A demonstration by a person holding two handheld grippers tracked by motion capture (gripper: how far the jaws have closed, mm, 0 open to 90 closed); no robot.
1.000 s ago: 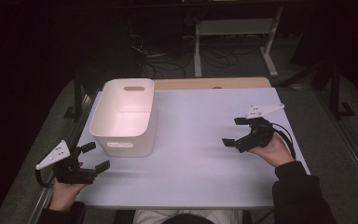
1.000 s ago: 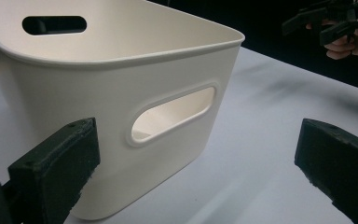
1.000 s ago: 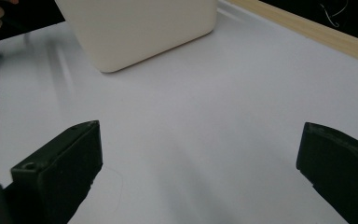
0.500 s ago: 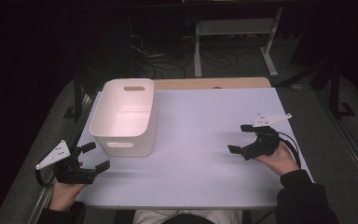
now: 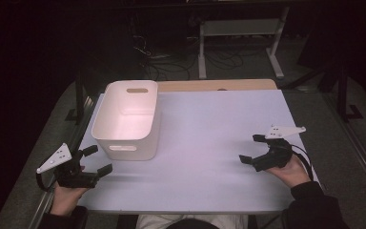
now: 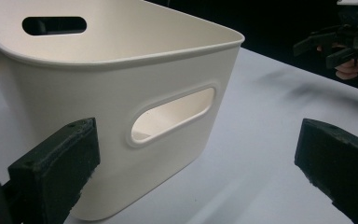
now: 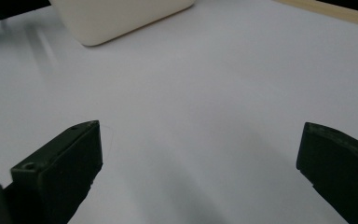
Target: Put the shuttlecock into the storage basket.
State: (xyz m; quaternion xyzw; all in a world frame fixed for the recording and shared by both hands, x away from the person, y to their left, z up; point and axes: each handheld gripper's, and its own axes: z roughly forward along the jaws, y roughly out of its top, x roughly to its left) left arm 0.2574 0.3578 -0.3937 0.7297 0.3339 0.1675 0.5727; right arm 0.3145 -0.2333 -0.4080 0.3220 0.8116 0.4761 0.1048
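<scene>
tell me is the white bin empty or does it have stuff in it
Empty, as far as shows. The high view looks down into the white bin and shows only bare inner walls and floor; its near inside corner is hidden.

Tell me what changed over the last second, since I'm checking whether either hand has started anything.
The right claw drifted toward the person and slightly outward along the table's right edge, staying open and empty. The left claw kept its place near the front corner of the white plastic bin with handle slots, open and holding nothing. The bin did not move on the pale lavender tabletop.
</scene>
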